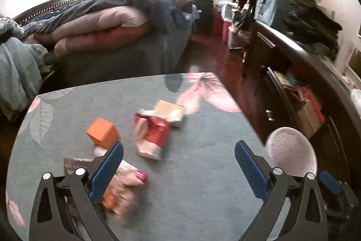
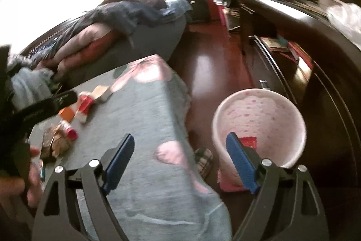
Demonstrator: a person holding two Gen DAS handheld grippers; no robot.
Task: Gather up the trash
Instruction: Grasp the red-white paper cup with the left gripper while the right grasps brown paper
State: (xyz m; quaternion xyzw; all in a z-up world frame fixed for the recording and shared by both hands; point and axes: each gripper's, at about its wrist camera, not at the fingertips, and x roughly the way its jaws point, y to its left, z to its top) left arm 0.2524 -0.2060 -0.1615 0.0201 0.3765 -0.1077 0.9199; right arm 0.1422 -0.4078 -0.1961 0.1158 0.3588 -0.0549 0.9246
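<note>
On the table's grey floral cloth (image 1: 203,162) lies trash: an orange box (image 1: 102,132), a red-and-white packet (image 1: 151,132), a beige box (image 1: 169,111) and a crumpled wrapper (image 1: 126,184). My left gripper (image 1: 179,146) is open above the cloth with nothing between its fingers, and the wrapper lies beside its left finger. A pink-speckled white bin (image 2: 259,123) stands on the floor right of the table, with a red piece (image 2: 248,141) inside. My right gripper (image 2: 180,137) is open and empty, one finger over the cloth's edge and the other in front of the bin.
A bed (image 1: 108,22) piled with quilts stands behind the table. A dark dresser (image 1: 304,73) heaped with clothes runs along the right. Between them is red-brown floor (image 2: 214,64). A plaid slipper (image 2: 204,159) lies beside the bin. A hand (image 2: 31,173) holds the left gripper.
</note>
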